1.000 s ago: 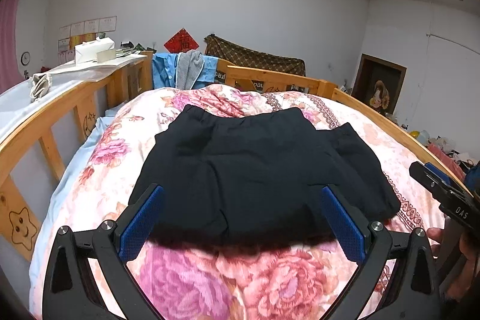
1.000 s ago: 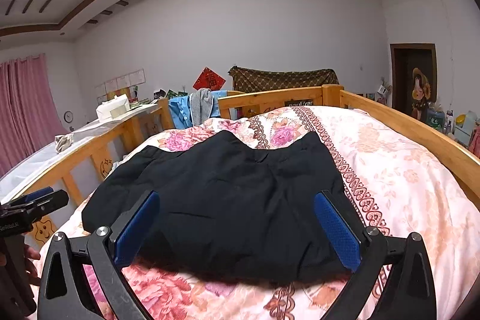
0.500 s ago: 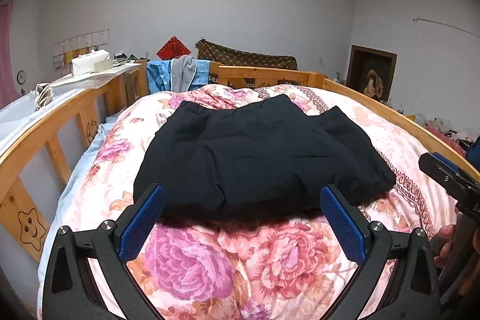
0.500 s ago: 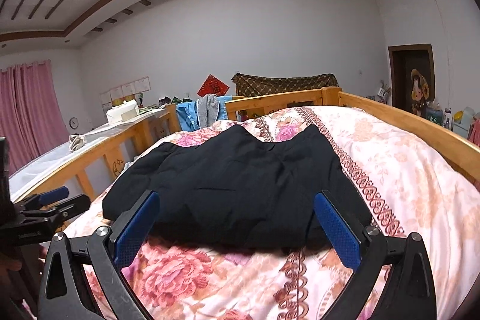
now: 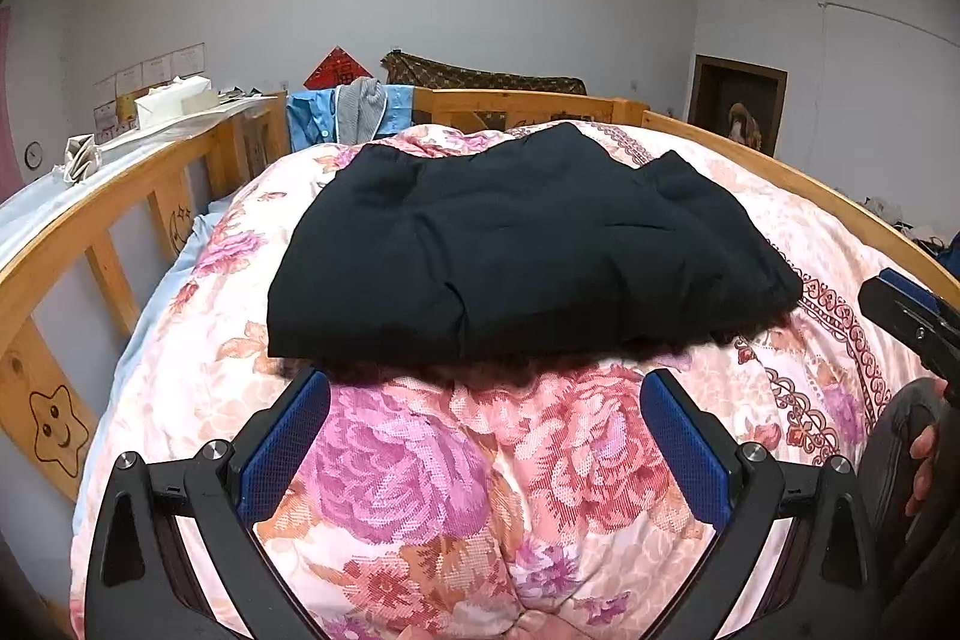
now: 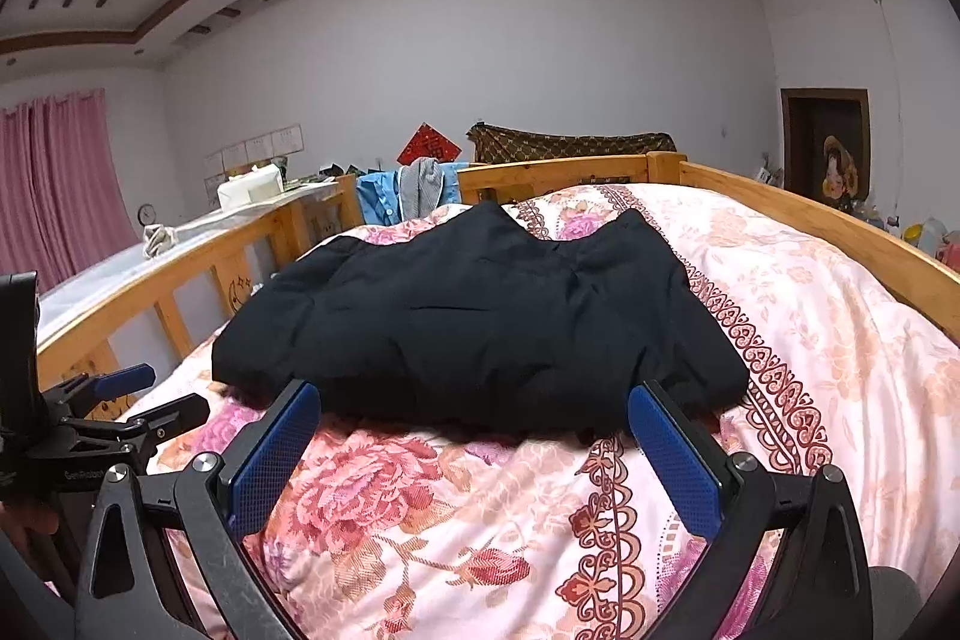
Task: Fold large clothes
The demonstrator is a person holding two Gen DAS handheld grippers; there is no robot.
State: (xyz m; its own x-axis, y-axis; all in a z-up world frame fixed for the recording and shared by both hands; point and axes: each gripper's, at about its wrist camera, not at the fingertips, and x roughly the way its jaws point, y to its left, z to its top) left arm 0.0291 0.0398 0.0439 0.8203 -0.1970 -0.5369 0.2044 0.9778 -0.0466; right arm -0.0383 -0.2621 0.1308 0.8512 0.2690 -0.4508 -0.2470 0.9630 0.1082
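A black garment [image 5: 516, 244] lies folded into a thick rectangle on the floral quilt [image 5: 456, 496], seen too in the right wrist view as the same dark garment [image 6: 480, 322]. My left gripper [image 5: 483, 436] is open and empty, hovering over the quilt just short of the garment's near edge. My right gripper [image 6: 474, 448] is open and empty as well, its blue pads [image 6: 672, 454] held apart near that same edge. Each gripper shows in the other's view: the right gripper [image 5: 906, 316] at the right margin, the left gripper [image 6: 120, 400] at the left.
A wooden bed rail [image 5: 96, 232] runs along the left, another rail [image 6: 828, 226] along the right, and a headboard [image 5: 516, 106] with blue and grey clothes [image 5: 354, 112] draped over it. A white box [image 5: 174, 100] sits on the shelf at left. Pink curtains [image 6: 54, 184] hang far left.
Both grippers have drawn back toward me and away from the black garment, which now lies further ahead. Both stayed open; the garment has not moved.
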